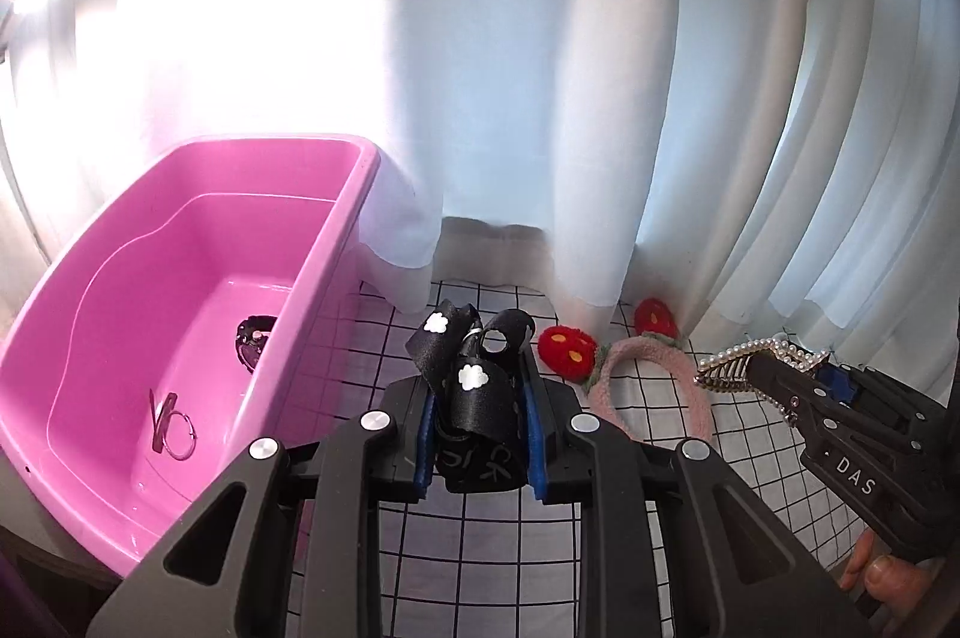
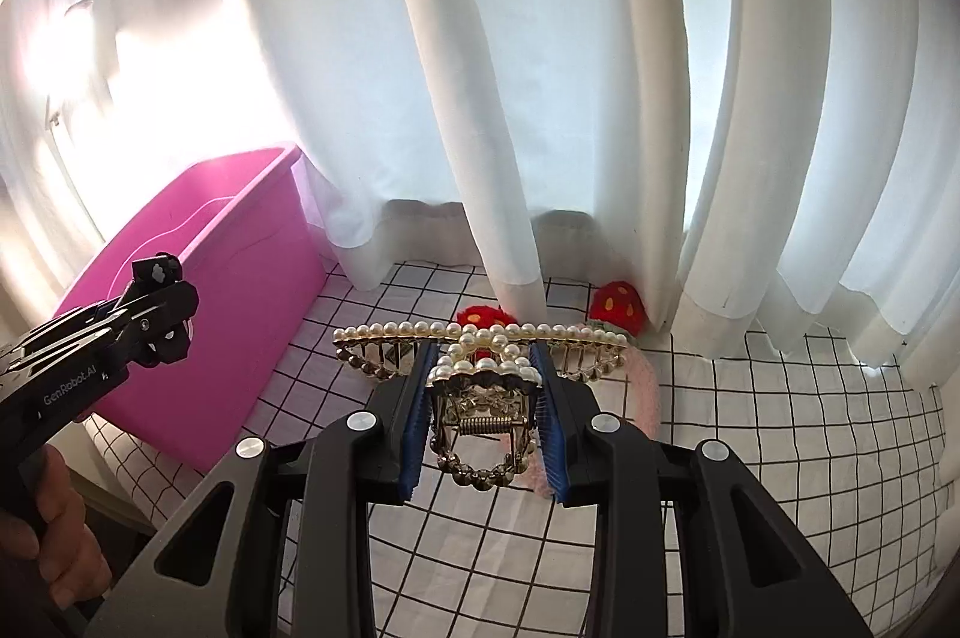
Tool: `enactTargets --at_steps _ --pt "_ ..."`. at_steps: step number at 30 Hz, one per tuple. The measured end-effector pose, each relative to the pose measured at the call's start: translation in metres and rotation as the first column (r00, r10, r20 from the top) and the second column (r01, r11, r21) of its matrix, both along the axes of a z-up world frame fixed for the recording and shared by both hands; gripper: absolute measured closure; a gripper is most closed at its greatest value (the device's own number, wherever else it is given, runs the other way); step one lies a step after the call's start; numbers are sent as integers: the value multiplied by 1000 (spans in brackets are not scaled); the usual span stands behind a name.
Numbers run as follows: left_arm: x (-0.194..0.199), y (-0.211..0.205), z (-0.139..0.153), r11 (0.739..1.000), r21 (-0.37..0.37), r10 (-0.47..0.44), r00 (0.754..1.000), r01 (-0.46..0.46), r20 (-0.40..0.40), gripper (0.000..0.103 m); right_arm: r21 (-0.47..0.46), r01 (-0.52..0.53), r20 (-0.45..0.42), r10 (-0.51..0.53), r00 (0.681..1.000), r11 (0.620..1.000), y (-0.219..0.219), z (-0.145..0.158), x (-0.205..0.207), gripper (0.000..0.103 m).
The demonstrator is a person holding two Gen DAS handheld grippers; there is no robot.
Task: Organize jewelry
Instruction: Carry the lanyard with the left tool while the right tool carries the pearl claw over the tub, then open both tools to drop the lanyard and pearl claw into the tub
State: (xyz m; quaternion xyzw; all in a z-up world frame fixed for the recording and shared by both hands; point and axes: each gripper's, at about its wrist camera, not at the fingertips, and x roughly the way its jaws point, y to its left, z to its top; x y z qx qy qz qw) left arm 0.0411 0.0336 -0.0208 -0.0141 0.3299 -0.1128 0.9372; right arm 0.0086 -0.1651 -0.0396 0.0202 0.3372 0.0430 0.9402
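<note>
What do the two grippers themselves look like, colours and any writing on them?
Both are matte black plastic with blue ribbed finger pads and round silver bolts on the linkage arms. The left gripper reads "GenRobot.AI" in white on its side; the right gripper shows "DAS". Bare hands hold them; no sleeves or cables show.

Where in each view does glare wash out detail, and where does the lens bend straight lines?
Left wrist view: backlight through the white curtain blows out the upper left above the pink tub. Right wrist view: similar glare on the left, and the grid tablecloth lines curve toward the edges. Dark corners frame both views.
</note>
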Motion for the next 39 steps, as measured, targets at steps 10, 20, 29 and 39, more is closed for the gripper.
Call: enactTargets --at_steps 10,20,29,39 --pt "5 64 43 994 -5 105 988 -105 110 80 -3 -160 101 159 982 987 72 38 28 72" --pt "15 155 44 954 4 297 950 -299 99 80 -31 -362 119 363 924 932 176 53 68 72" --pt "32 209 15 912 23 411 912 -410 -7 80 -64 -478 32 481 876 876 250 34 98 72" --pt "57 237 -15 894 53 448 883 -445 -139 79 -92 -503 -153 487 860 859 286 -7 133 73"
